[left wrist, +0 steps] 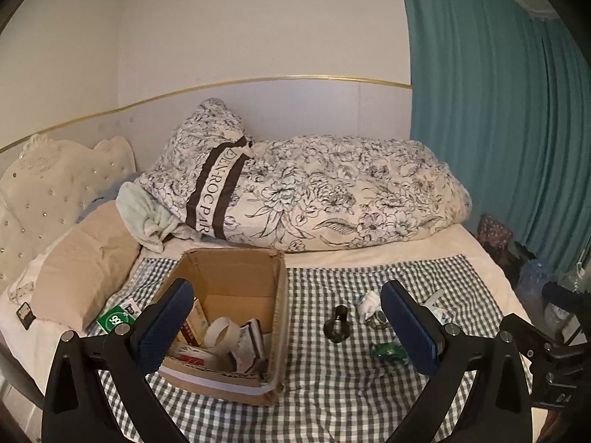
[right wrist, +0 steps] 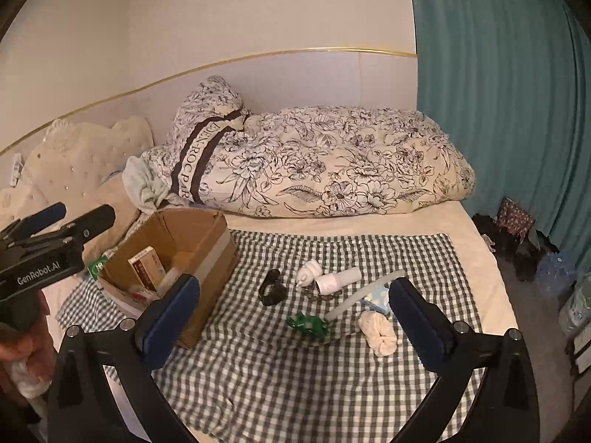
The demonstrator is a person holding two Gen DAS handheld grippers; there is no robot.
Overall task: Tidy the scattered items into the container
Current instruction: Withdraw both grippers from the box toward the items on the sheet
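Observation:
An open cardboard box (left wrist: 236,258) (right wrist: 207,236) stands on a checked cloth (left wrist: 332,398) (right wrist: 280,369) and holds a red-and-white carton, a tape roll and papers. To its right lie a black object (left wrist: 337,326) (right wrist: 271,288), a green wrapper (left wrist: 388,350) (right wrist: 308,325), a white tube (right wrist: 338,278), a small white bottle (right wrist: 310,271), a cream scrunchie (right wrist: 378,332) and a pale strip (right wrist: 365,291). My left gripper (left wrist: 288,326) (right wrist: 79,214) hovers open and empty near the box. Above the loose items my right gripper (right wrist: 293,317) stands wide open, holding nothing.
A rolled floral duvet (right wrist: 314,162) lies behind the cloth, with a beige pillow (left wrist: 81,258) and tufted headboard (left wrist: 55,184) to the left. A green pack (left wrist: 114,317) sits left of the box. Teal curtains (right wrist: 498,92) and floor clutter (right wrist: 517,243) line the right side.

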